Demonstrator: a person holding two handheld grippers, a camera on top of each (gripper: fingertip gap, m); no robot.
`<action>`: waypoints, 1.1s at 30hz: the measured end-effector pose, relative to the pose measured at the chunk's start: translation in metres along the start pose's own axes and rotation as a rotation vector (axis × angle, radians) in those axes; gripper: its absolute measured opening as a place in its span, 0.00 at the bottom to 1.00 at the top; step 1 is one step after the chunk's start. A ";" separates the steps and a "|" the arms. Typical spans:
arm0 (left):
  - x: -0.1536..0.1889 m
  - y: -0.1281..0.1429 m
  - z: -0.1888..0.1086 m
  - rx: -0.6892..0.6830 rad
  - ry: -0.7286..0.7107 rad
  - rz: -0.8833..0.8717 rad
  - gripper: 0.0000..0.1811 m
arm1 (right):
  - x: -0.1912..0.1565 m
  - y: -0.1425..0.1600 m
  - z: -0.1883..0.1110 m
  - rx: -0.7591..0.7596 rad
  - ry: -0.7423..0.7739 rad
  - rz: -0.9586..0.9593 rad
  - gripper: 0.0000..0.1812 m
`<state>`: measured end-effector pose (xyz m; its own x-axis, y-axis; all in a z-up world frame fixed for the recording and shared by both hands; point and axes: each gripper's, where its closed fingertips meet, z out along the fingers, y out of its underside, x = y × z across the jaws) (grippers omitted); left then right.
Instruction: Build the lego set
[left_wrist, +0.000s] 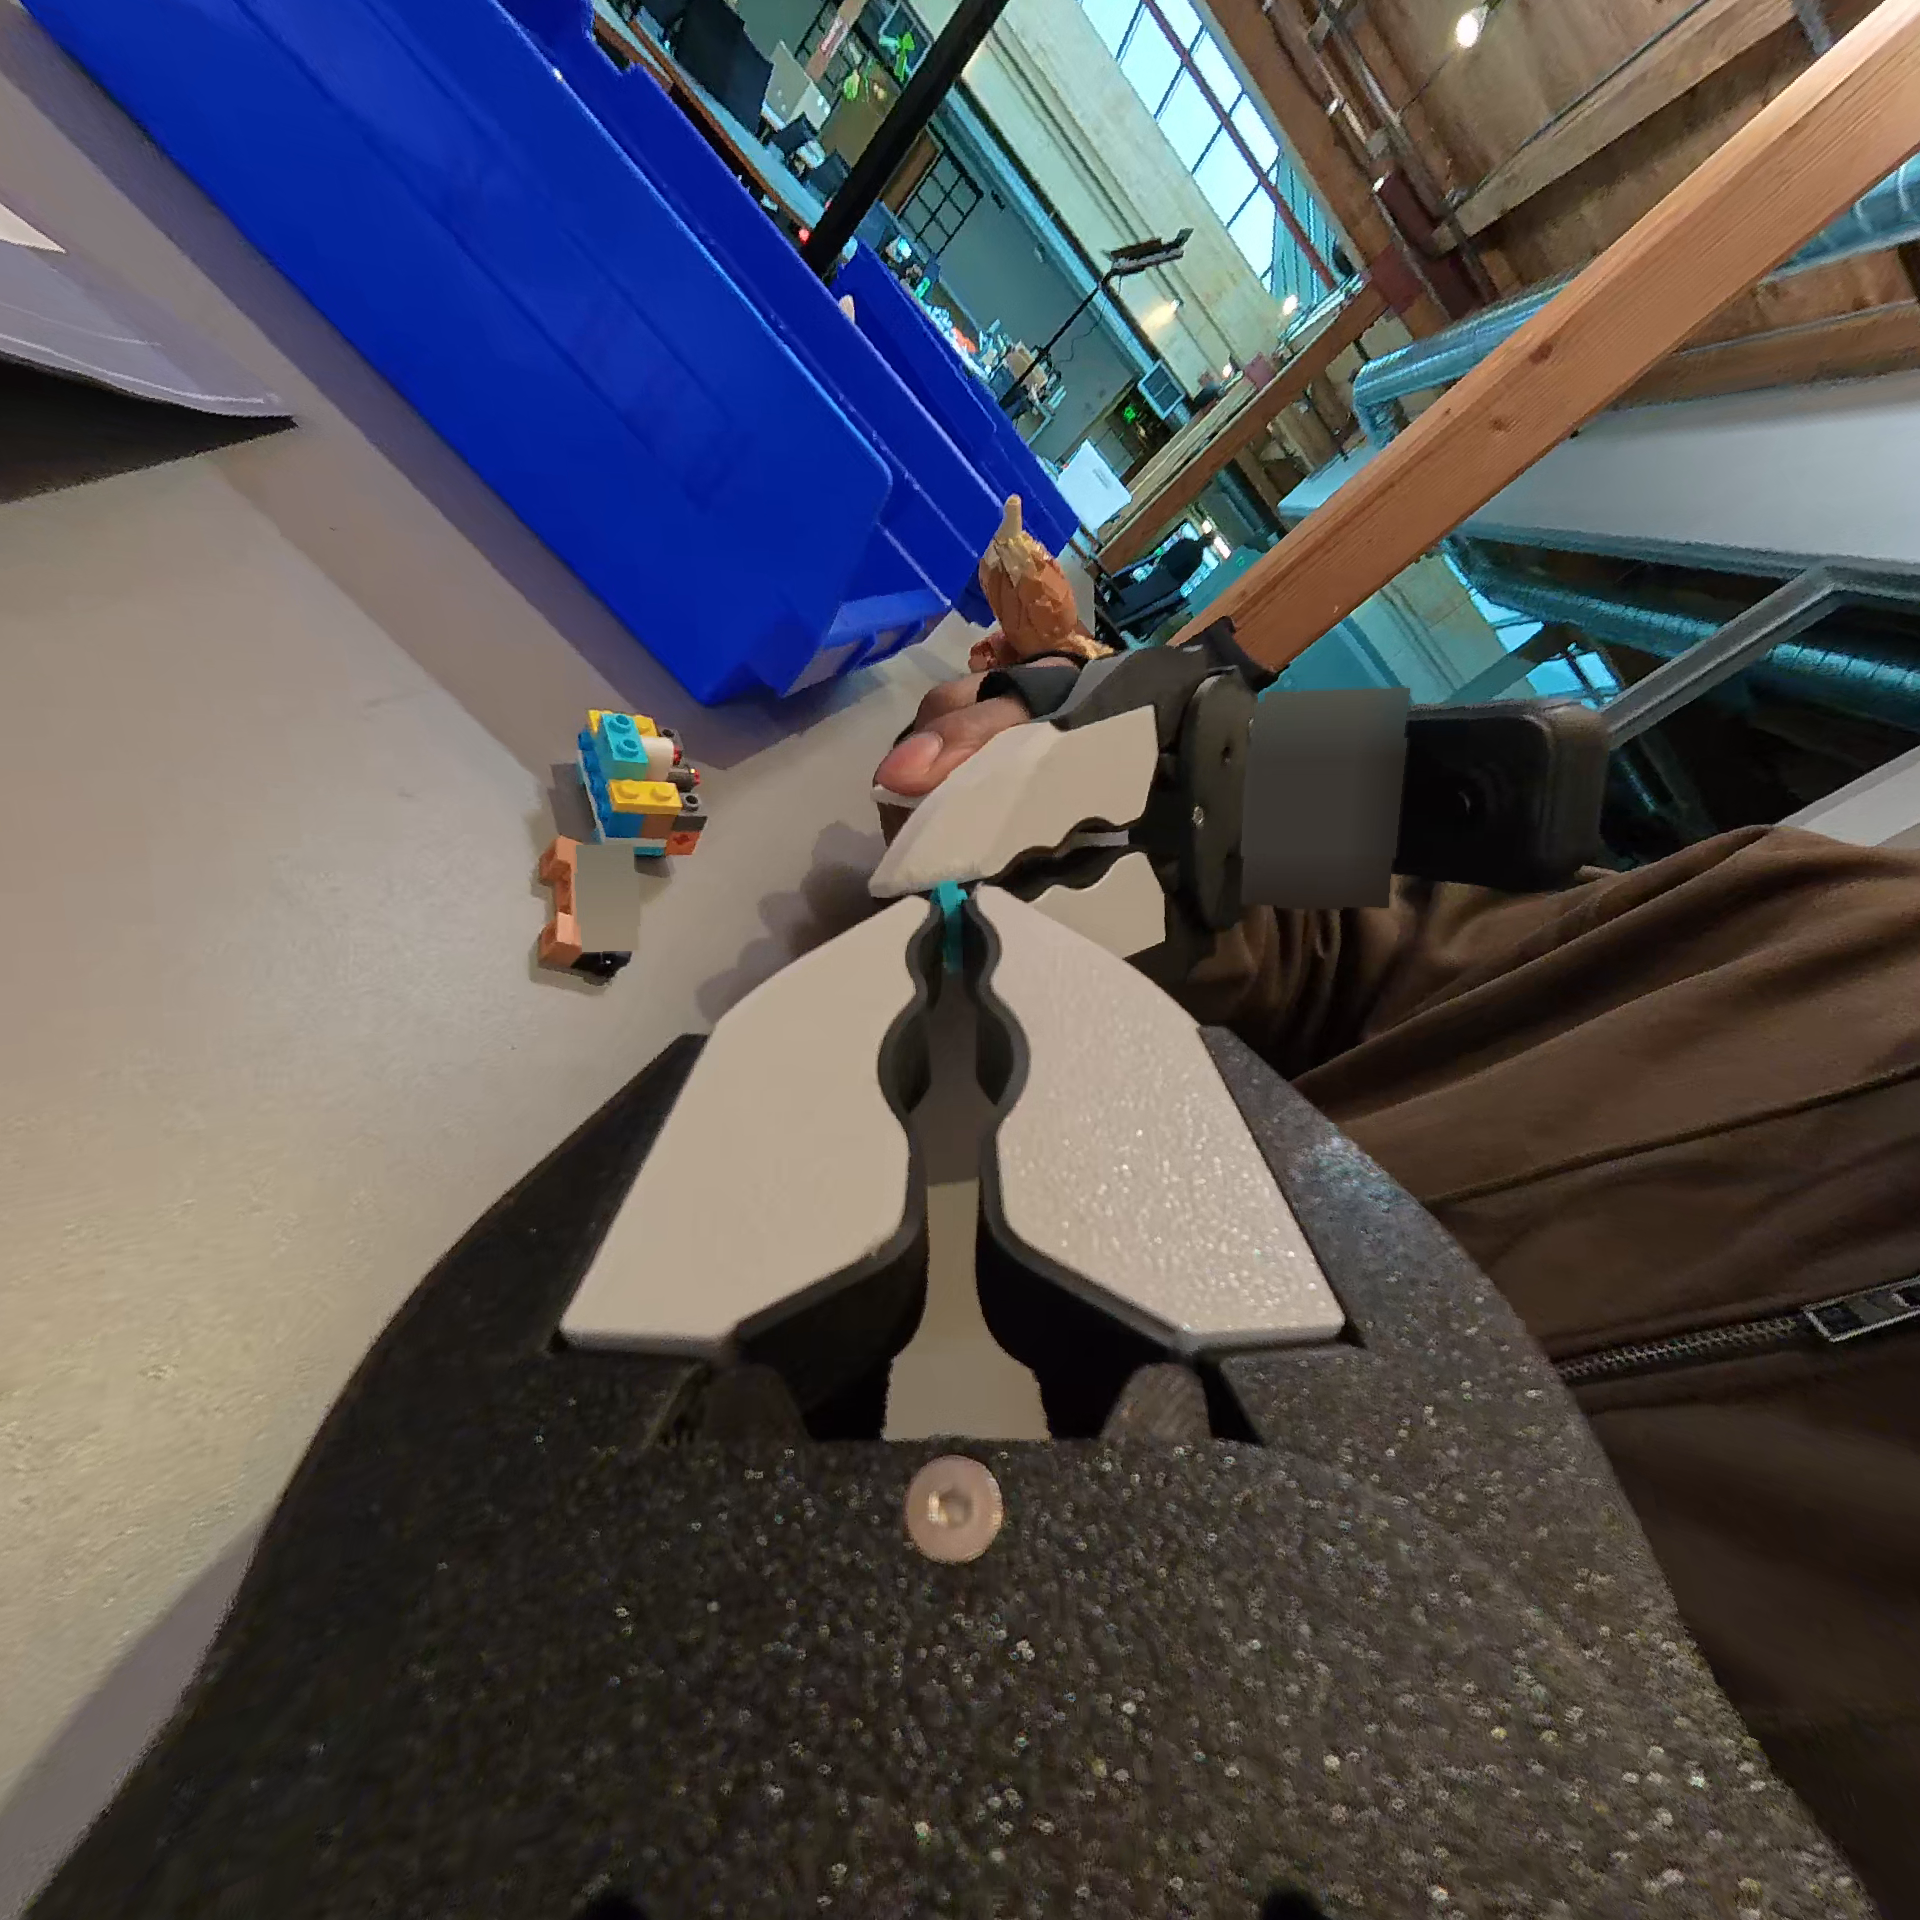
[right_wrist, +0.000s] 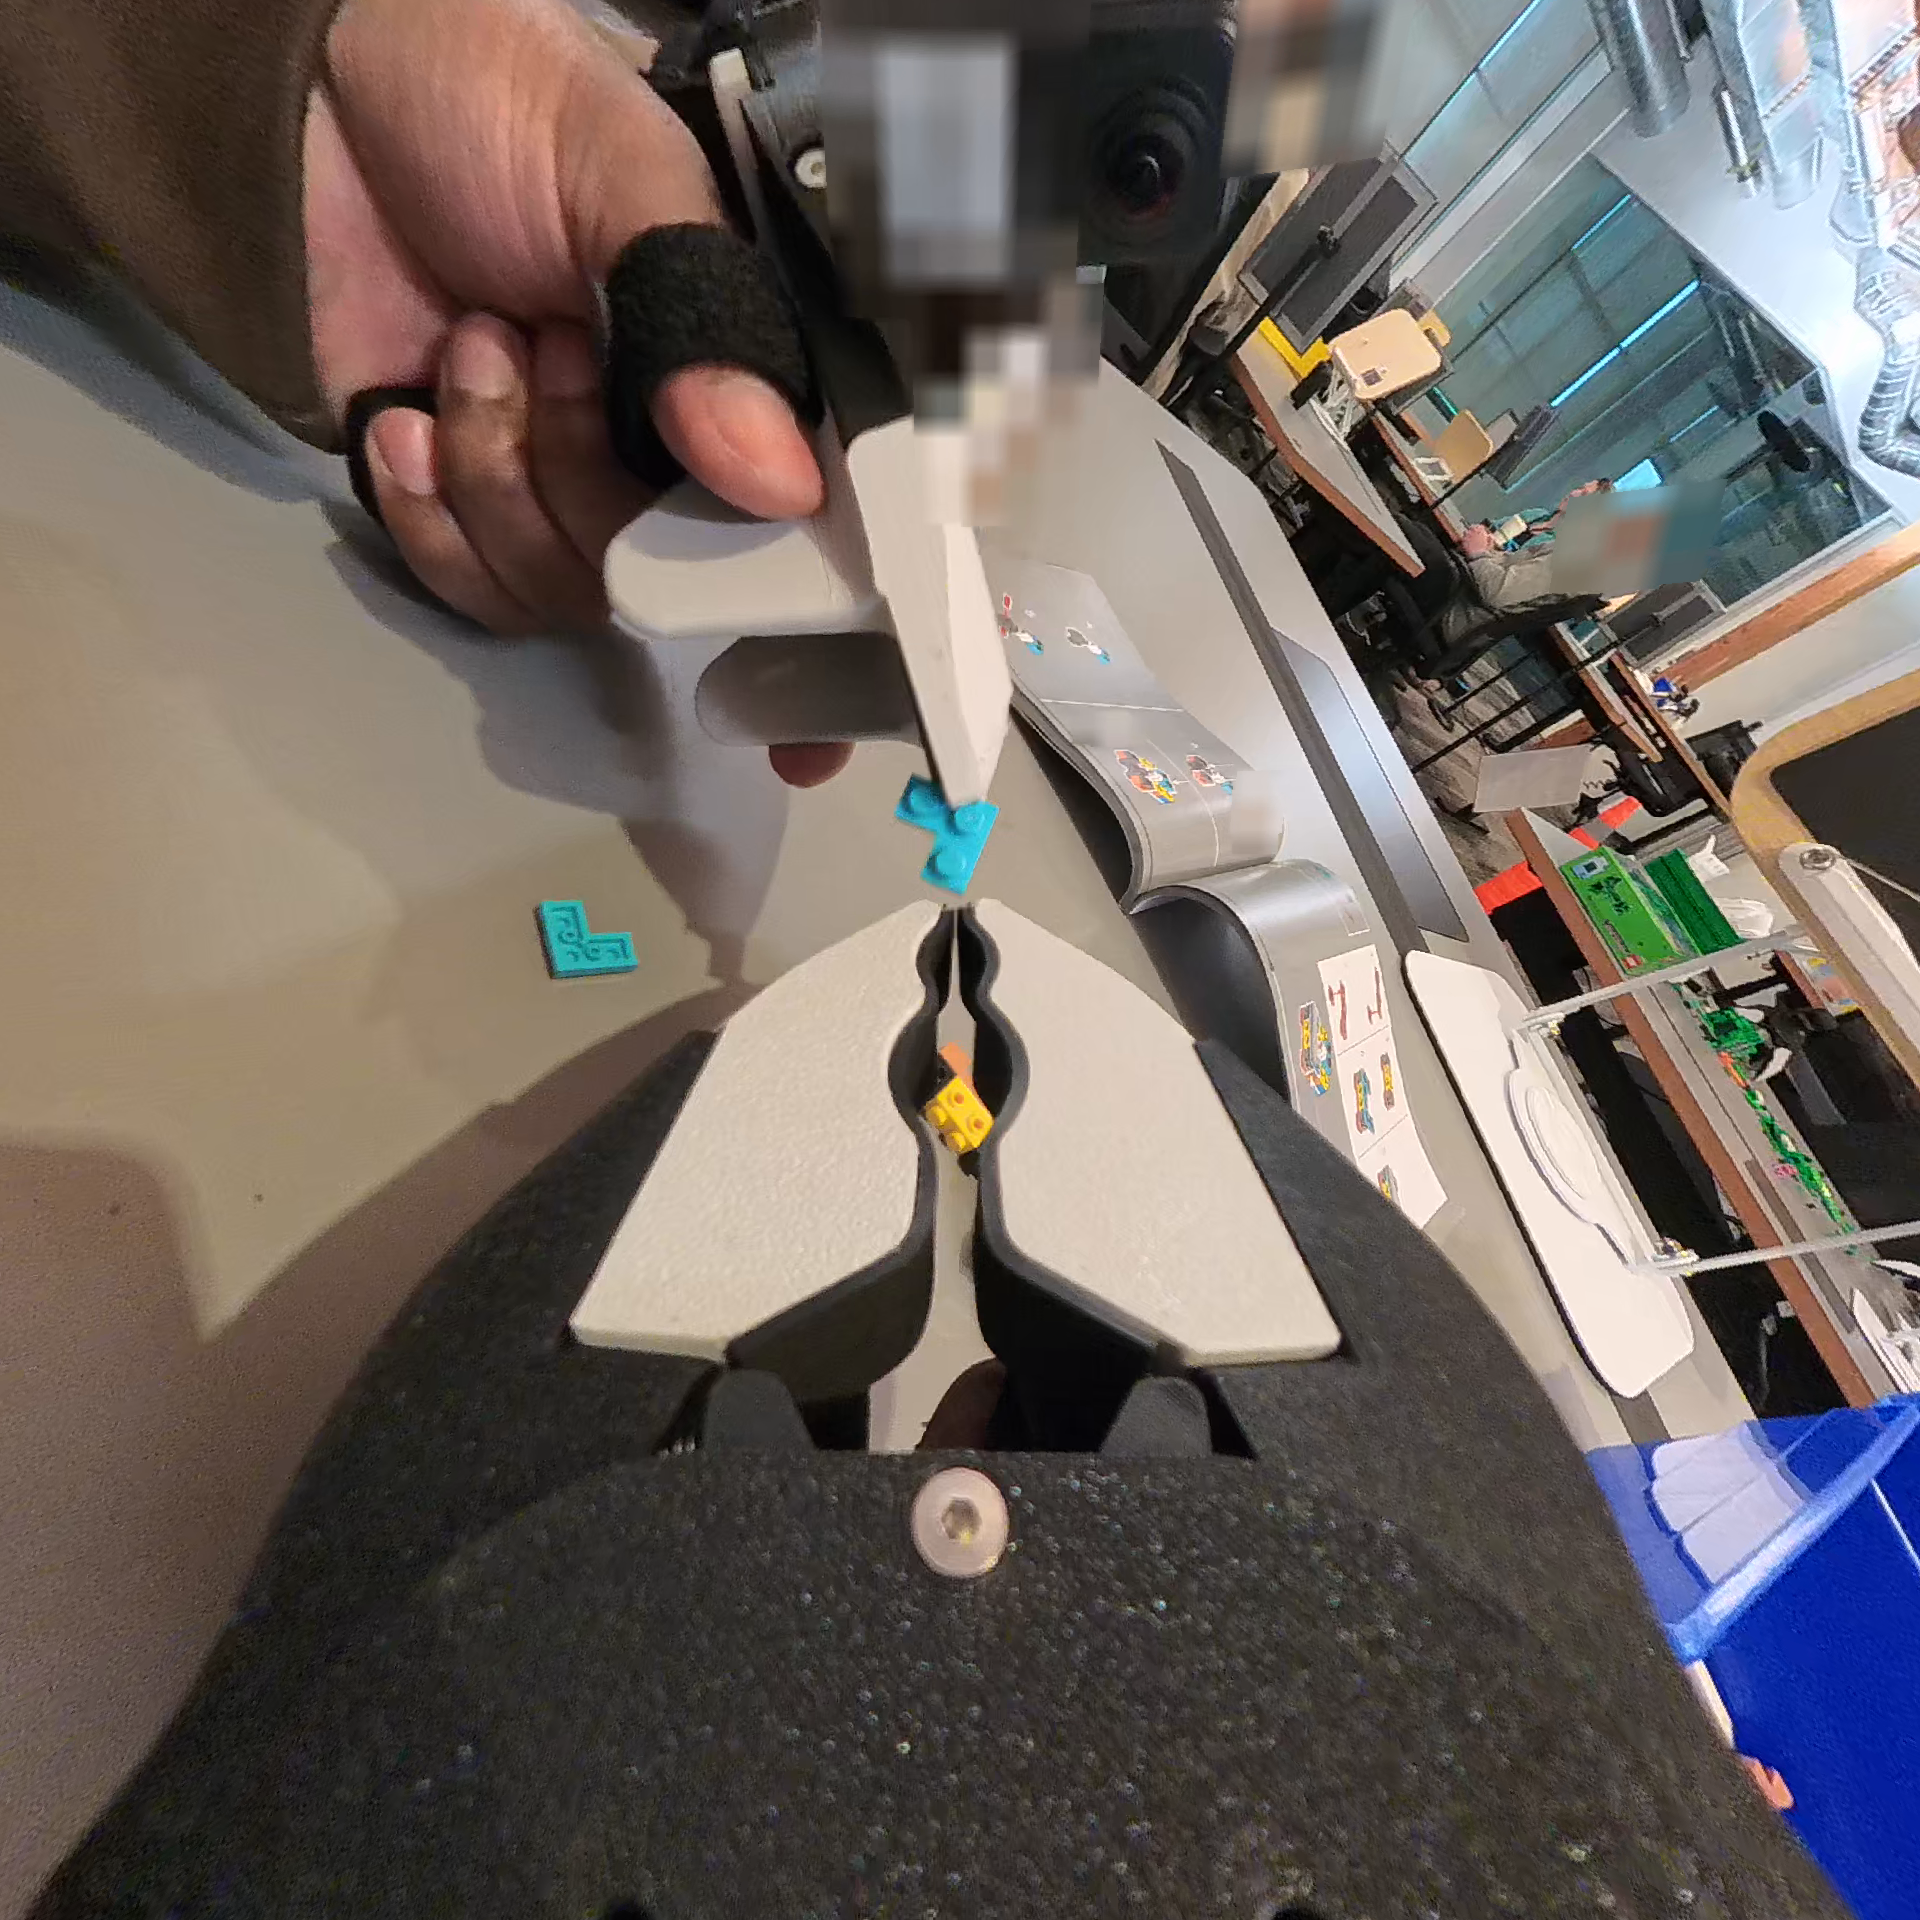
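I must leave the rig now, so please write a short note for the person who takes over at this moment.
Left gripper: shut on a small teal L-shaped lego plate, held by its edge, studs towards the right wrist camera.
Right gripper: shut, fingertips just below that plate; whether it touches, I cannot tell.
On the grey table: a partly built multicoloured lego model lying beside the blue plastic bins; a second teal L-shaped plate lying flat, underside up; the open instruction booklet.
Done: part of the model.
Left: probably fit both teal plates; check the booklet.
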<state>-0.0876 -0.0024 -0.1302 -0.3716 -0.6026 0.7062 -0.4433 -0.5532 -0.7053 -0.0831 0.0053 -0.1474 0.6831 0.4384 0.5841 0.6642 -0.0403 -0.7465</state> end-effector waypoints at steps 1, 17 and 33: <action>0.000 -0.001 0.000 0.011 0.007 -0.011 0.02 | 0.000 0.001 0.000 -0.002 0.001 0.001 0.01; 0.007 0.000 0.003 0.037 0.035 -0.036 0.02 | 0.000 -0.012 -0.002 0.056 -0.005 0.057 0.05; -0.006 0.010 -0.004 -0.066 -0.122 0.189 0.03 | -0.002 0.015 -0.002 -0.140 -0.121 -0.057 0.15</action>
<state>-0.0933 -0.0019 -0.1418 -0.3540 -0.7591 0.5463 -0.4289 -0.3874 -0.8161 -0.0738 0.0024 -0.1592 0.6077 0.5476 0.5752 0.7421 -0.1336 -0.6568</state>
